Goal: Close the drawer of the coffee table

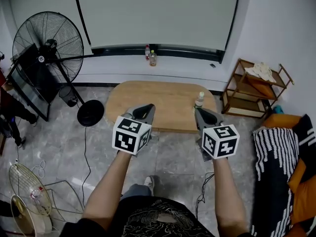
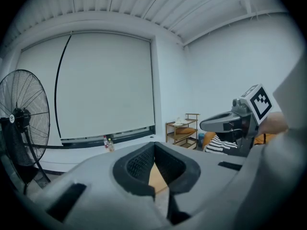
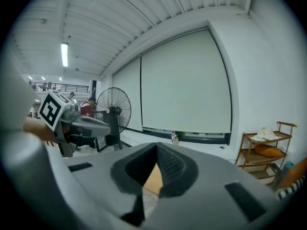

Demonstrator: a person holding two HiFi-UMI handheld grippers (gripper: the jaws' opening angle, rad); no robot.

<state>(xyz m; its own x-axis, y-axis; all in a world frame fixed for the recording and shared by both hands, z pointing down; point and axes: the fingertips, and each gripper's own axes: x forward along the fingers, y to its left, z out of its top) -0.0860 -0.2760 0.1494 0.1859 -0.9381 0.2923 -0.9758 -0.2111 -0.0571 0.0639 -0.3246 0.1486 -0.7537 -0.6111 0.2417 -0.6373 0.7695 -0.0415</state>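
Evidently away from the work, left claw (image 1: 147, 107) and right claw (image 1: 199, 111) hang shut and empty, the desk (image 1: 158, 95) just ahead of them, its drawer unseen, so either approach or finish fits.

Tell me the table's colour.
The table is light tan wood; the head view shows it best.

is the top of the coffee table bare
No, a bottle stands upright near the right end of the table in the head view.
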